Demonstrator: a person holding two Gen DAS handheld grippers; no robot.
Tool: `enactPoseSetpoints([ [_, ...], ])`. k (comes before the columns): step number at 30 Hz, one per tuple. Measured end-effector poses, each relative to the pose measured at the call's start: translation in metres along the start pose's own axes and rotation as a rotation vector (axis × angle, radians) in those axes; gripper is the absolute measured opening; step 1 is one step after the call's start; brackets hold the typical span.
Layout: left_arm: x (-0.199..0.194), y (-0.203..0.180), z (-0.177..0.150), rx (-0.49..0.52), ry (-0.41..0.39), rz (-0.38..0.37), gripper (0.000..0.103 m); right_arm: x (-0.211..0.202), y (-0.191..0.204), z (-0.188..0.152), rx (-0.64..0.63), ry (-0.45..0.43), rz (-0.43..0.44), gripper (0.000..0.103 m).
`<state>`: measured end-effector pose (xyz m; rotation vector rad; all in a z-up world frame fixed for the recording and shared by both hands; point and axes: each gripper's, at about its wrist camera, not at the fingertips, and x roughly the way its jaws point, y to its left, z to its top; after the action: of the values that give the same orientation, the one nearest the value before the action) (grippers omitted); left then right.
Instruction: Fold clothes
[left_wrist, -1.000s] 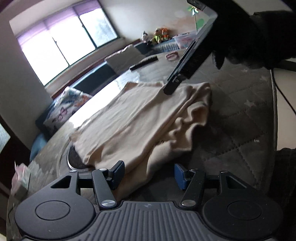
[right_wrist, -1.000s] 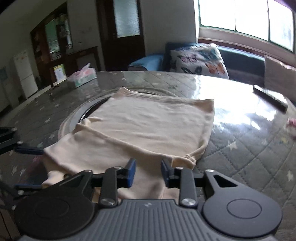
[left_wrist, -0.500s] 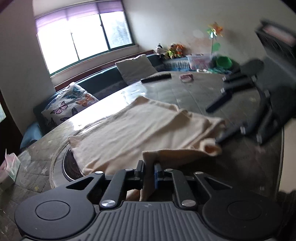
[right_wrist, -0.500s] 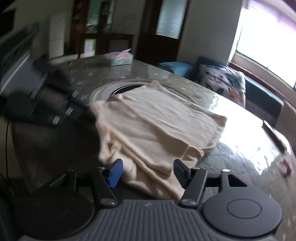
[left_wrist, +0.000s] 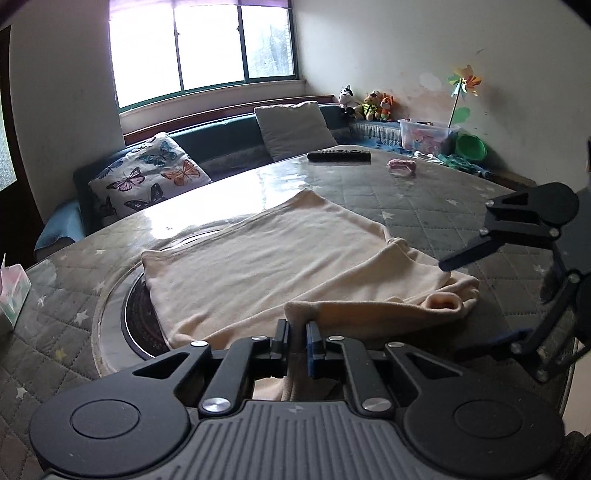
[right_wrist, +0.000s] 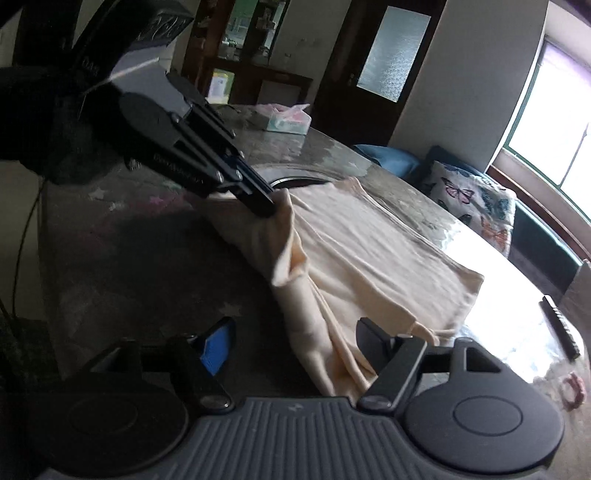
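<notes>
Lying on the round table (left_wrist: 424, 206) is a soft cream garment (left_wrist: 266, 266); most of it is spread flat over the middle of the table, partly on top of a dark round plate (left_wrist: 138, 314) set into the tabletop; the far edge is straight and neat, and the near edge is bunched up in thick folds; one rolled end, like a sleeve opening, sits at the right of the left wrist view.

The left gripper (left_wrist: 297, 345) is closed tight on a fold of the near edge; the cloth comes up between its two pads and a bit of it is lifted off the table; in the right wrist view this gripper (right_wrist: 271, 205) comes in from the upper left and points down at a slant, and the cloth hangs from its tip in a loose drape.

The right gripper (right_wrist: 295, 343) has its jaws apart and they are opening wider; the bunched near corner of the garment lies between them, but the pads do not press on it; this gripper also tips down toward the table; in the left wrist view it comes in from the right edge, one finger above the garment's corner.

Farther back on the table are a black remote (left_wrist: 339, 156) and a small pink thing (left_wrist: 402, 166); a tissue box (right_wrist: 289, 119) sits near the table's rim; a butterfly pillow (left_wrist: 147, 181) rests on the bench by the window.
</notes>
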<state>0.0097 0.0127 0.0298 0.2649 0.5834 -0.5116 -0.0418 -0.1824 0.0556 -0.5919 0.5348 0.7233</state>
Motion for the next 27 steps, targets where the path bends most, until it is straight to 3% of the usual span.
enactPoseSetpoints([
  [2, 0.0, 0.0, -0.001, 0.002, 0.004, 0.001, 0.01, 0.005, -0.003, -0.001, 0.01, 0.004, -0.014, 0.072],
  [5, -0.002, -0.001, -0.004, 0.002, 0.01, 0.003, 0.013, 0.016, -0.009, -0.002, 0.029, 0.01, -0.037, 0.057],
  [9, -0.013, -0.009, -0.011, 0.048, 0.004, 0.019, 0.02, 0.023, -0.02, -0.001, 0.083, 0.023, -0.026, 0.018],
  [10, -0.016, -0.012, -0.015, 0.064, 0.003, 0.026, 0.025, 0.022, -0.023, 0.0, 0.104, 0.023, -0.02, 0.016],
  [11, -0.018, -0.015, -0.019, 0.08, 0.005, 0.041, 0.042, 0.02, -0.027, 0.002, 0.134, 0.02, -0.012, 0.014],
  [12, -0.02, -0.017, -0.023, 0.097, 0.008, 0.063, 0.049, 0.018, -0.031, 0.003, 0.161, 0.013, -0.005, 0.013],
  [23, -0.018, -0.032, -0.051, 0.271, -0.002, 0.174, 0.049, -0.001, -0.06, 0.021, 0.376, -0.053, 0.014, 0.009],
  [25, -0.015, -0.031, -0.053, 0.297, -0.01, 0.185, 0.04, -0.002, -0.06, 0.022, 0.381, -0.058, 0.006, 0.009],
  [27, -0.015, -0.033, -0.055, 0.319, -0.021, 0.188, 0.024, -0.003, -0.059, 0.023, 0.383, -0.061, -0.001, 0.009],
])
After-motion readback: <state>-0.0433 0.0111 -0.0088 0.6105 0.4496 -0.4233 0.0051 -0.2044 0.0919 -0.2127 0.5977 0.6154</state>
